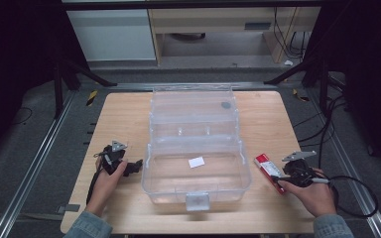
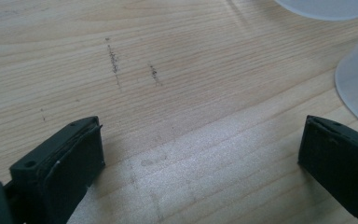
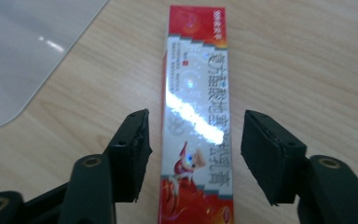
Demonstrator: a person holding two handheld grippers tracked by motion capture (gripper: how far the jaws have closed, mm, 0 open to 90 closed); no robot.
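Clear box (image 1: pixel 196 148) open mid-surface, nearly empty. Right tongs (image 3: pixel 193 154) released, straddling red carton (image 3: pixel 196 102) near right edge, not yet gripped. Left tongs (image 2: pixel 200 158) released, empty.

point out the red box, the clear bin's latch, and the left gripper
red box (image 3: pixel 196 116), right gripper view, on its shiny printed top face.
clear bin's latch (image 1: pixel 197 201), high view, on the front tab.
left gripper (image 2: pixel 200 154), left gripper view, midway between its open jaws.

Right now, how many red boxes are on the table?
1. The red box lies flat on the table, just right of the clear plastic case, between the open jaws of the right claw. More could be hidden behind the case walls.
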